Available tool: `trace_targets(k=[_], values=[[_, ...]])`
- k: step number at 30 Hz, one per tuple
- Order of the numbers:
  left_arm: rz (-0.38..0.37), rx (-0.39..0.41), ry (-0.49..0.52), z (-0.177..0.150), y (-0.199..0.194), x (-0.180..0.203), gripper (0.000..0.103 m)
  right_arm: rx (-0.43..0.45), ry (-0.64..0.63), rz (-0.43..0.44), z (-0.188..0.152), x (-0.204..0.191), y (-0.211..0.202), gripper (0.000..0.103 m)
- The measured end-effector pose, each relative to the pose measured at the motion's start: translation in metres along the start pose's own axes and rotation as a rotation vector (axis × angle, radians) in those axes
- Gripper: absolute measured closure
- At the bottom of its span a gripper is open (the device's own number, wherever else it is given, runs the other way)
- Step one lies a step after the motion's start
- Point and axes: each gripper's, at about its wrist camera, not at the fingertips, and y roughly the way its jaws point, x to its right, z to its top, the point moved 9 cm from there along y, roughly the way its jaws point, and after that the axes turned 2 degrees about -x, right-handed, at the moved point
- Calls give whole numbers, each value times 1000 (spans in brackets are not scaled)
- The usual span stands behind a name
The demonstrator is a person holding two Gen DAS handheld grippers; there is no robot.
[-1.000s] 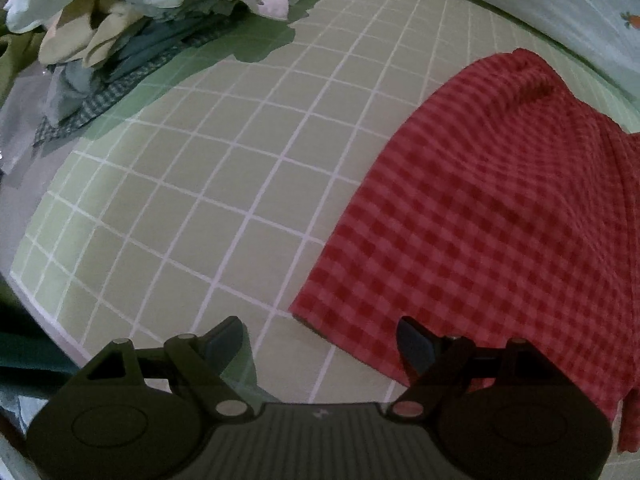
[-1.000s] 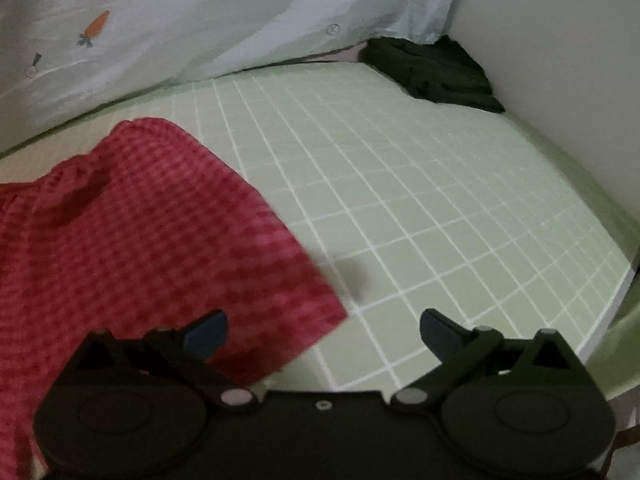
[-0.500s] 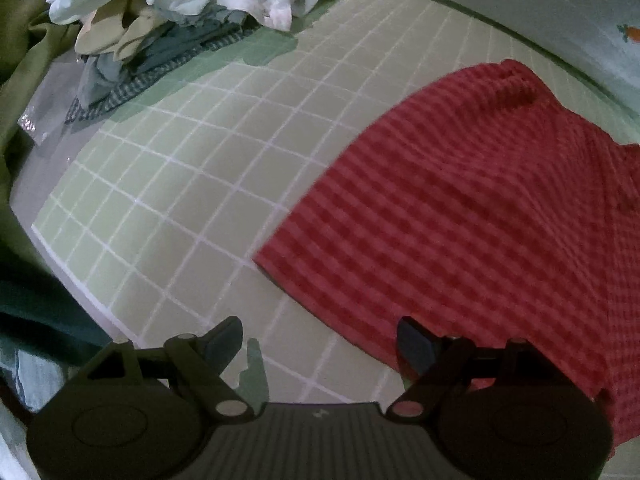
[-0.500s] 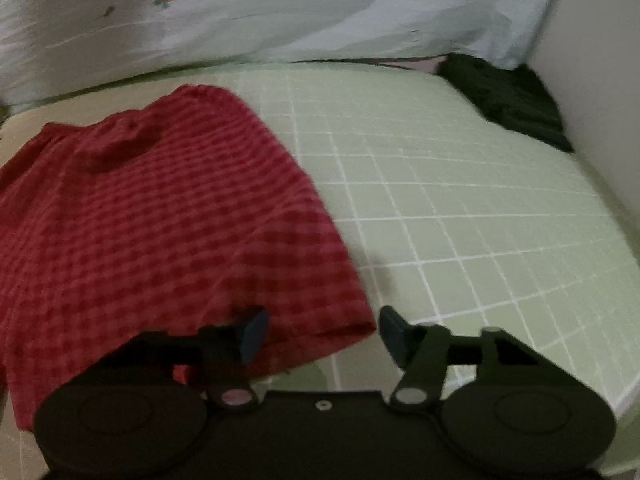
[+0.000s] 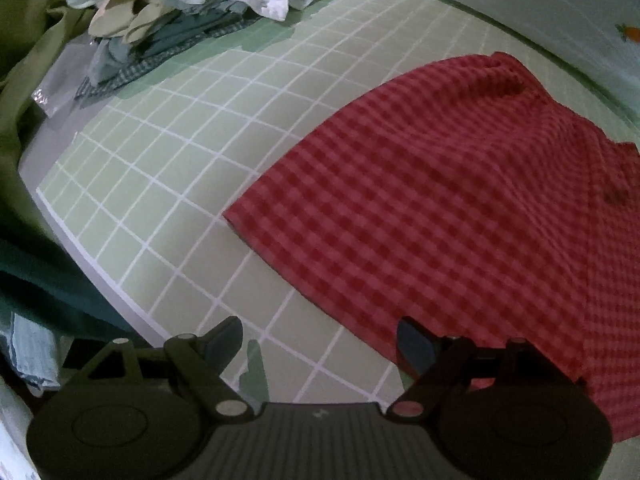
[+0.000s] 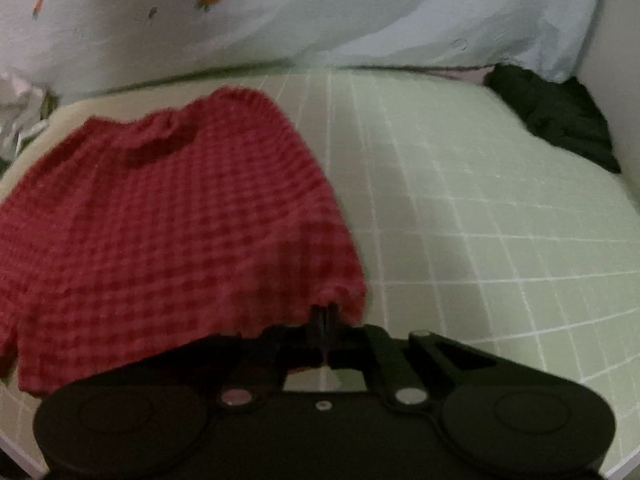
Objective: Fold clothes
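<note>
The right claw (image 6: 324, 312) has closed on the red checked garment's (image 6: 168, 216) corner; the left claw (image 5: 320, 340) gapes empty.

A green grid mat (image 6: 500, 208) fills the frame's middle; pale carrot-print bedding (image 6: 280, 12) (dimly lit) bunches along the top.

Each fisheye sits just behind its own fingers, low over the bed (image 5: 168, 184) with its green grid sheet. The left wrist view faces the heap of laundry (image 5: 192, 12) at the far corner; the right wrist view faces the carrot-print bedding (image 6: 280, 12). Both share the red checked garment (image 5: 460, 208) (image 6: 168, 220).
</note>
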Motion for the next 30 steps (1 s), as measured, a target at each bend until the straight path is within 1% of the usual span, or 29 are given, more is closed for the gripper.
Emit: trace_targets(k=[2,4,7,8,9,10,11,12,13,15,17,20,24,25,26,27,29,30], values=[[3,7,-12,1,-1,-2,18,38,48,-22,6,10,-12,102],[4,12,-22,3,-1,-4,18,1,69,-71,0,21,-7,102],[1,8,-34,8,3,-10,18,-67,96,-148,-10,36,2,99],[3,11,-39,10,4,-13,18,-85,97,-171,-12,38,3,91],[6,14,-43,12,4,-15,18,-83,98,-183,-12,36,2,70],[7,16,-46,14,5,-18,18,-75,100,-192,-11,34,-1,58],[9,18,-48,16,6,-21,18,-67,102,-202,-10,32,-3,39],[10,19,-51,19,8,-24,18,-56,102,-201,-9,30,-5,25],[12,20,-54,21,9,-28,18,-43,102,-197,-7,28,-6,20],[12,27,-57,27,11,-33,18,-11,102,-150,-5,18,-8,1],[7,32,-53,31,14,-37,18,15,109,-113,-1,9,-9,0],[-5,21,-48,35,21,-42,18,17,123,-98,1,-1,-8,0],[-34,22,-27,41,25,-43,20,6,148,-159,-3,-3,-8,0],[-41,22,-22,42,26,-43,23,2,160,-163,-5,-3,-9,0],[-48,23,-17,44,27,-43,28,-2,171,-168,-7,-4,-10,0],[-55,23,-12,45,27,-43,32,-5,179,-160,-10,-6,-12,0],[-69,24,-1,48,29,-43,43,-10,194,-166,-15,-8,-14,0],[-76,24,4,50,30,-43,47,-12,200,-173,-16,-9,-15,0]])
